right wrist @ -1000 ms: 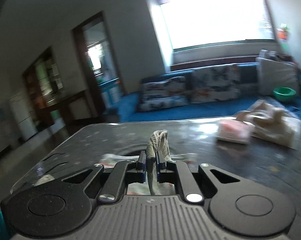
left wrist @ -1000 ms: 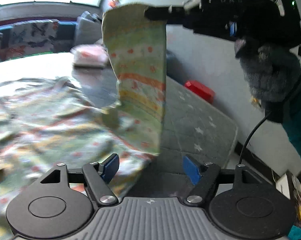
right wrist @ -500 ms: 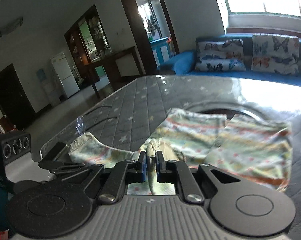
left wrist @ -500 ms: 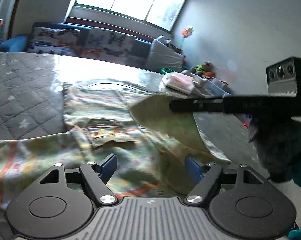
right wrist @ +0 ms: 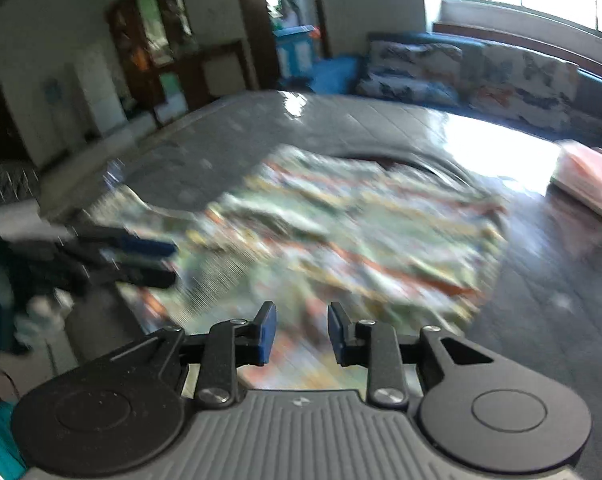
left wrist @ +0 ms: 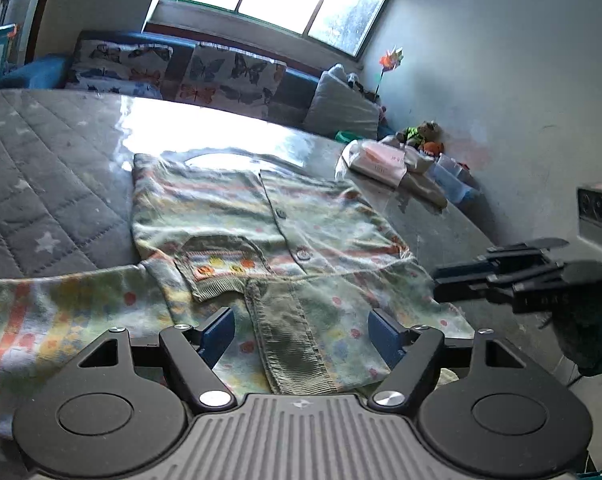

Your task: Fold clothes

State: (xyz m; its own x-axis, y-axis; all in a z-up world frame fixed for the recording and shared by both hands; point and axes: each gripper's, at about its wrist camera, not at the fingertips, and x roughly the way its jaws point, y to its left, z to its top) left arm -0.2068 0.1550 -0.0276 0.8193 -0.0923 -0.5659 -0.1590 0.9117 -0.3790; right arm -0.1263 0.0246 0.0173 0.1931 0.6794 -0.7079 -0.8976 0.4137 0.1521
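Observation:
A pale green child's cardigan [left wrist: 261, 216] with orange stripes, dots, buttons and a pocket lies flat on the grey quilted mattress [left wrist: 41, 168]. One sleeve stretches out to the left; the right side is folded over the body. My left gripper [left wrist: 303, 332] is open and empty just above the cardigan's near hem. My right gripper [right wrist: 301, 338] is open and empty over the garment [right wrist: 341, 232], which is blurred in the right wrist view. It also shows in the left wrist view [left wrist: 497, 276] at the cardigan's right edge. The left gripper shows in the right wrist view [right wrist: 141, 256].
A folded pink and white pile [left wrist: 381, 160] and a beige cloth lie at the mattress's far right corner. A blue sofa with butterfly cushions [left wrist: 189, 72] stands behind. Toys and boxes [left wrist: 441, 152] sit by the right wall.
My right gripper brought the held side of the cardigan down across the body, let go of it and opened. My left gripper stayed open and now looks along the flat garment.

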